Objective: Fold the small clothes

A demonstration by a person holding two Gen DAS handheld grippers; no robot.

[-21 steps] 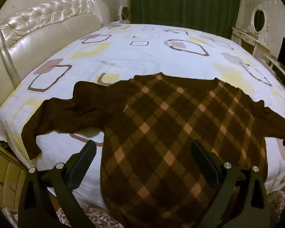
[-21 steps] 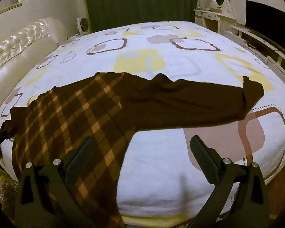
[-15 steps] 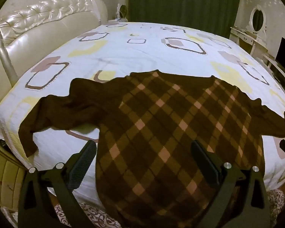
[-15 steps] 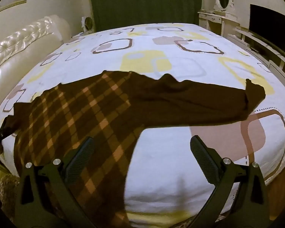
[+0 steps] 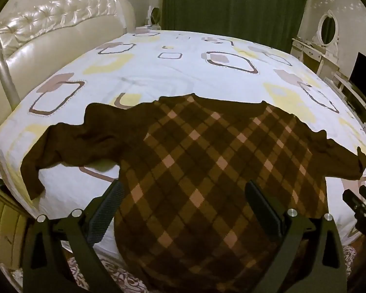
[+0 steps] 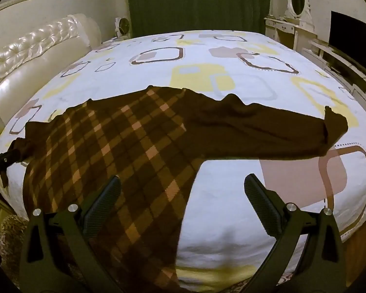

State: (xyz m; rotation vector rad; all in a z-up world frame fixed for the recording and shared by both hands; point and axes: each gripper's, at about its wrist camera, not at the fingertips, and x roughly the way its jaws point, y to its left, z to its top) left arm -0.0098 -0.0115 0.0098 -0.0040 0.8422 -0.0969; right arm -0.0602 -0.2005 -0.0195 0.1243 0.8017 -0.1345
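Sweater [image 5: 207, 171] drawn nearer, lying flat beneath both grippers' spread, empty jaws, bed [image 6: 231, 73] underneath

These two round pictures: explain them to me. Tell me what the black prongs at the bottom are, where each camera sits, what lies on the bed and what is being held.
No robot here: a person carries a hand-held gripper in each hand, and each has a wide-angle camera looking forward along its two fingers. The black prongs are those fingers. One picture looks from the left gripper, the other from the right gripper. Both stand wide open and hold nothing. On the bed, with its patterned white sheet, lies a brown checked sweater, spread flat, sleeves out to both sides, its lower edge hanging over the near side of the bed. The right gripper also shows at the edge of the left view.
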